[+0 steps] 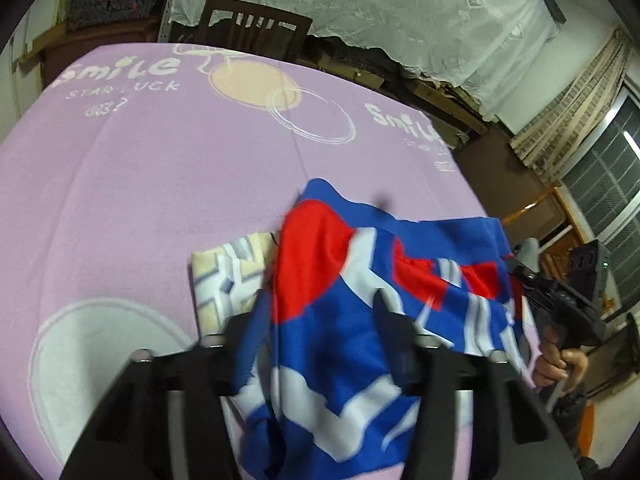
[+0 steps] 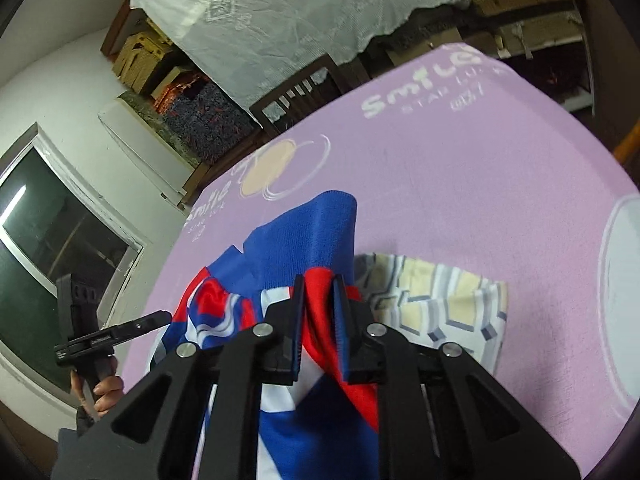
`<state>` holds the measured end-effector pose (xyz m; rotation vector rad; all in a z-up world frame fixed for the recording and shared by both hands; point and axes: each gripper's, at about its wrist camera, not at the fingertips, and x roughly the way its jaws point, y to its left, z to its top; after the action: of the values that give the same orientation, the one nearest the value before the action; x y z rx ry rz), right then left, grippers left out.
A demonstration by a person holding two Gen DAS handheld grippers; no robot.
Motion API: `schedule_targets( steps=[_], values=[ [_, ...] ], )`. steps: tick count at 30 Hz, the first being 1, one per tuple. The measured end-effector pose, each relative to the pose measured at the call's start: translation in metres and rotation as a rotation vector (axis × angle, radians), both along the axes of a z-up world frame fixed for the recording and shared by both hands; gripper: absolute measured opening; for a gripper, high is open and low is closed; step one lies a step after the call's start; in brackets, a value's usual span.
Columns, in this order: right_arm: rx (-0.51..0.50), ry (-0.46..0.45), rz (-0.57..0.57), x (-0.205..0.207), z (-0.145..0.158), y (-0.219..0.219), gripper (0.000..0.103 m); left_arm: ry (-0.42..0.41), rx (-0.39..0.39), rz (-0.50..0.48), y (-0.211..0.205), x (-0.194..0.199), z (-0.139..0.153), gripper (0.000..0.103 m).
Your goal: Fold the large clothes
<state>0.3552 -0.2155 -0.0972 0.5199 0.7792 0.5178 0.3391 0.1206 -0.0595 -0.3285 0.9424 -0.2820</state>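
- Right claw [image 2: 316, 280] pinches the blue-red garment [image 2: 316, 236] — lifted above the pink desk [image 2: 460, 184].
- Left claw [image 1: 320, 300] grips it too, fabric bunched between its fingers.
- Folded patterned cloth [image 2: 436, 300] lies beneath.

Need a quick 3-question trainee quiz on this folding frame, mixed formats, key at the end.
1. True or false: the right gripper is shut on the blue, red and white garment.
2. What lies on the pink bedsheet beside the garment? A) a folded cream patterned cloth B) a shoe C) a book
3. Fill in: the left gripper grips the ____.

Key: 1 true; 2 A, the folded cream patterned cloth; 3 garment.
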Motion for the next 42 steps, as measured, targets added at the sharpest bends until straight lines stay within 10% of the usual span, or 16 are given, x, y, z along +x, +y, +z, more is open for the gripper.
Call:
schedule_targets(
  steps=[4, 8, 11, 16, 20, 28, 35, 42],
  values=[
    [-0.01, 0.027, -0.002, 0.002, -0.009, -0.002, 0.018, 0.05, -0.025, -0.046, -0.006, 0.012, -0.014, 0.054],
    [-0.041, 0.059, -0.017, 0.001, -0.017, -0.004, 0.03, 0.095, -0.029, -0.051, -0.007, 0.013, -0.029, 0.01],
    [-0.064, 0.093, -0.008, -0.005, -0.025, -0.003, 0.034, 0.093, -0.048, -0.035, 0.0, 0.004, -0.03, 0.005],
    [-0.056, 0.107, 0.022, -0.029, -0.027, -0.005, 0.046, 0.078, -0.063, -0.044, 0.008, -0.024, -0.026, 0.005],
    [-0.064, 0.089, 0.036, -0.053, -0.027, -0.01, 0.047, 0.081, -0.056, -0.093, 0.002, -0.037, -0.029, 0.032],
    [-0.077, 0.125, 0.045, -0.053, -0.038, -0.006, 0.006, 0.113, -0.08, -0.06, 0.002, -0.03, -0.037, 0.005],
    [0.1, 0.059, 0.064, -0.096, 0.001, -0.031, 0.004, 0.072, -0.119, -0.037, 0.016, -0.105, -0.022, 0.005],
    [-0.017, 0.191, 0.014, -0.087, -0.052, -0.021, 0.004, 0.15, -0.198, -0.001, 0.029, -0.109, -0.052, 0.009]
  ],
)
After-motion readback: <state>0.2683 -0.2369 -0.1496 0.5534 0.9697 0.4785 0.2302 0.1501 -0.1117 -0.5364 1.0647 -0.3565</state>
